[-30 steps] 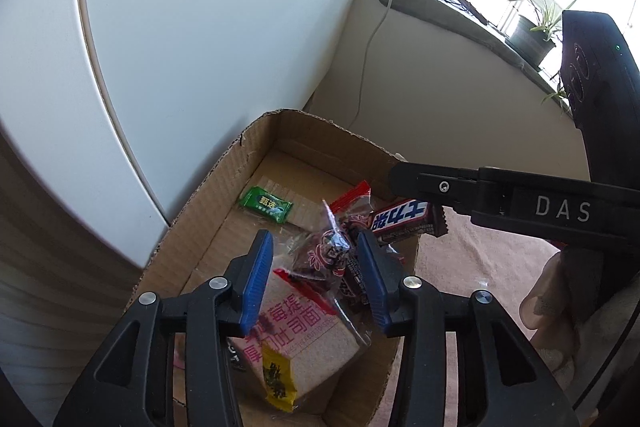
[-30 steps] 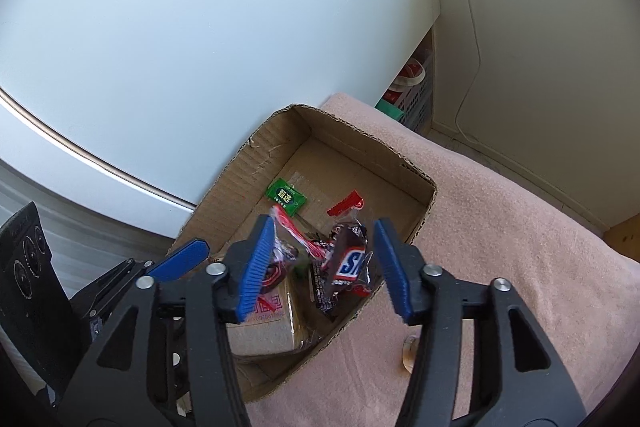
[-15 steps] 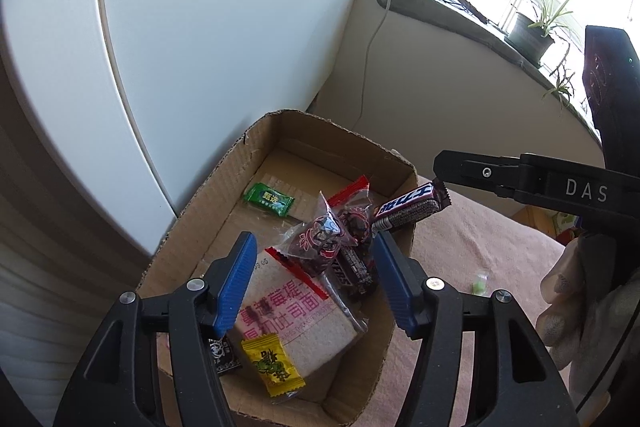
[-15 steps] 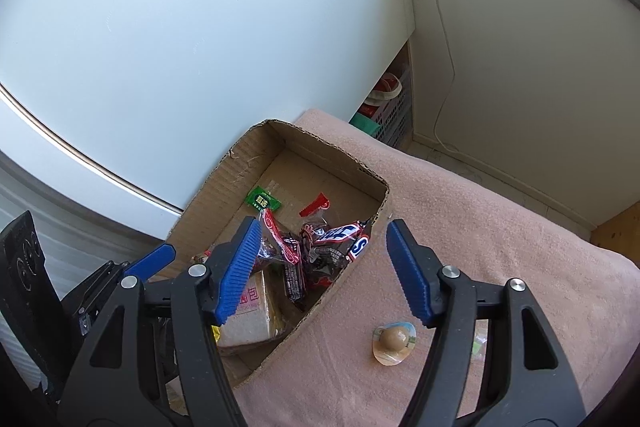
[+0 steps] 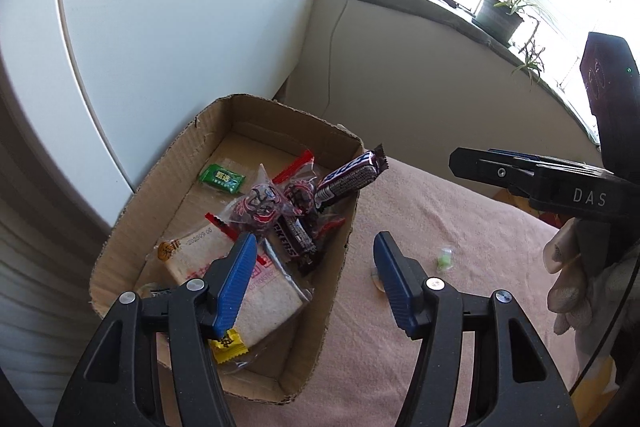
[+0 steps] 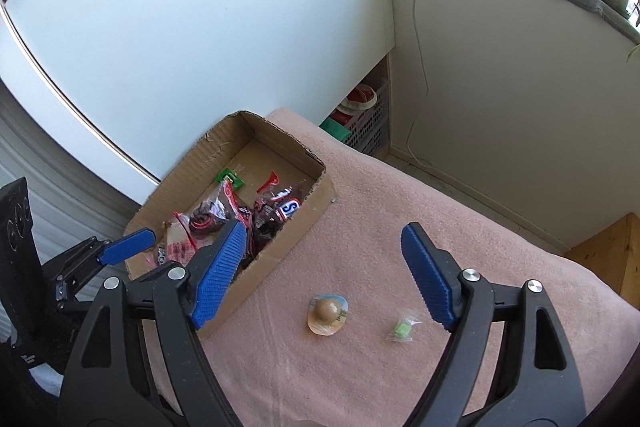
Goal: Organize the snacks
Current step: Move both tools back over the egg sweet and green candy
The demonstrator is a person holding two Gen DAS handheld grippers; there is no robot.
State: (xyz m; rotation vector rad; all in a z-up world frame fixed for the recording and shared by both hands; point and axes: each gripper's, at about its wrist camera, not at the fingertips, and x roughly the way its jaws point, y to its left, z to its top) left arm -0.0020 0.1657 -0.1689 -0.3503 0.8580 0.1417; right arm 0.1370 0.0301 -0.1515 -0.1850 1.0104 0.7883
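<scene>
Both grippers have pulled back from the brown cardboard box [image 6: 312, 183], and the wrapped chocolate bar [image 5: 350, 179] now leans on its rim, left of centre. The left gripper [image 5: 314, 279] has empty, spread jaws. The right gripper [image 6: 322, 273] is opening, holding nothing. Below it on the pink cloth [image 6: 440, 203] lie a round brown candy [image 6: 328, 311] and a small green sweet [image 6: 402, 329].

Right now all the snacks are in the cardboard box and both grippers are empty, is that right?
Not all. The right wrist view shows a round brown sweet and a small green candy on the pink cloth, outside the cardboard box. Both grippers are empty.
</scene>
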